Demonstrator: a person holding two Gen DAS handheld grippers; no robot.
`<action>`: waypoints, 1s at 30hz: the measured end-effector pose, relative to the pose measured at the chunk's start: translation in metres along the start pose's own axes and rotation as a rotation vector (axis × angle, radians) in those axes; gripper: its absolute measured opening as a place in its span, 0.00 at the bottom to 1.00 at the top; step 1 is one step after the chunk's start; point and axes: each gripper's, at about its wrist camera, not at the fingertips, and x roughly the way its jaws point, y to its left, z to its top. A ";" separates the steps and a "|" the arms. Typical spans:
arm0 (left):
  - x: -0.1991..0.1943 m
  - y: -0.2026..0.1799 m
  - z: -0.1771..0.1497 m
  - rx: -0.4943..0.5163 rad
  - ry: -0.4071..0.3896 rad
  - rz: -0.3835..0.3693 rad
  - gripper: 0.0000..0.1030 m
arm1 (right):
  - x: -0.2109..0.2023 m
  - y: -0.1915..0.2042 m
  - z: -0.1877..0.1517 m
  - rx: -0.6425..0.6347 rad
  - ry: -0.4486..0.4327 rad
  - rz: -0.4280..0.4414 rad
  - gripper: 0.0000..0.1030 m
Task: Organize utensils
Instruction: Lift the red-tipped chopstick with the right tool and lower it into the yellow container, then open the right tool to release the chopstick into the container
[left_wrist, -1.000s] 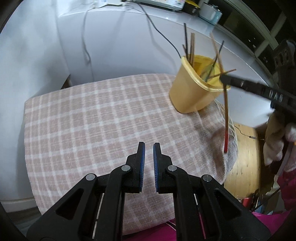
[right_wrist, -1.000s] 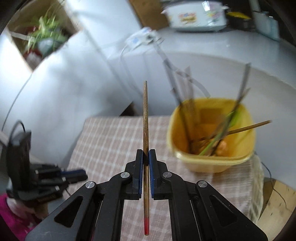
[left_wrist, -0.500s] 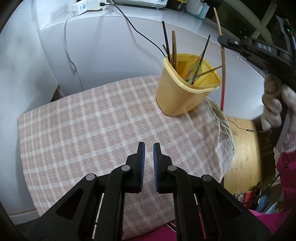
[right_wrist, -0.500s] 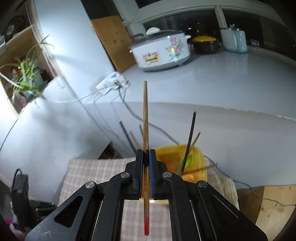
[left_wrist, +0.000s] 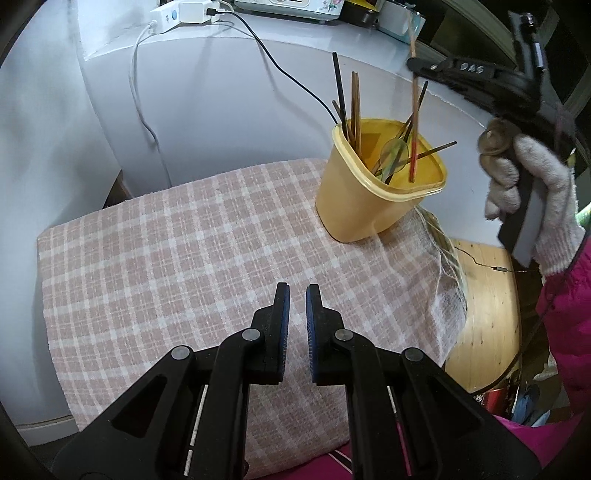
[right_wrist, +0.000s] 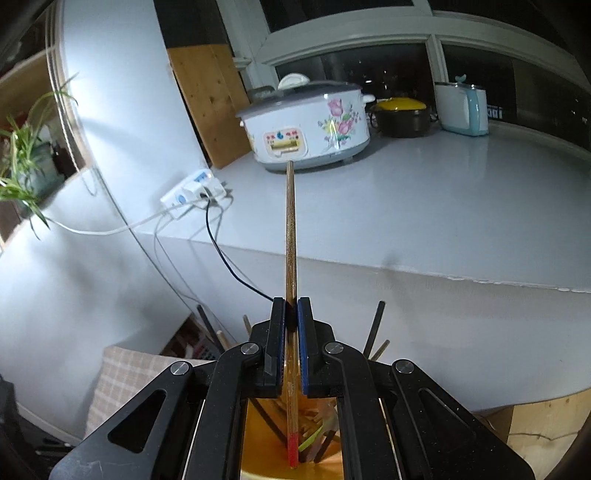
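Checked cloth (left_wrist: 184, 258): covers the table, bare at its left and middle.
Left gripper (left_wrist: 297, 295): tongs pressed nearly together, holding nothing, above the cloth's near edge.
Yellow cup (left_wrist: 362, 206): stands at the cloth's far right corner, chopsticks and a green spoon upright inside.
Right gripper (right_wrist: 291, 314): pinches a red-tipped chopstick (right_wrist: 290, 236), upright, its red end inside the cup's mouth.
Gloved hand (left_wrist: 532, 192): grips the right gripper's handle, right of the cup.
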 end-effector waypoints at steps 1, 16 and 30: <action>0.000 -0.001 0.001 0.002 -0.003 0.000 0.06 | 0.003 0.000 -0.001 -0.007 0.006 -0.003 0.05; -0.002 -0.001 0.003 0.004 -0.027 -0.015 0.06 | 0.012 0.000 -0.028 -0.041 0.114 -0.014 0.05; -0.009 -0.008 0.006 0.030 -0.064 0.001 0.08 | 0.007 -0.003 -0.050 0.001 0.217 -0.025 0.05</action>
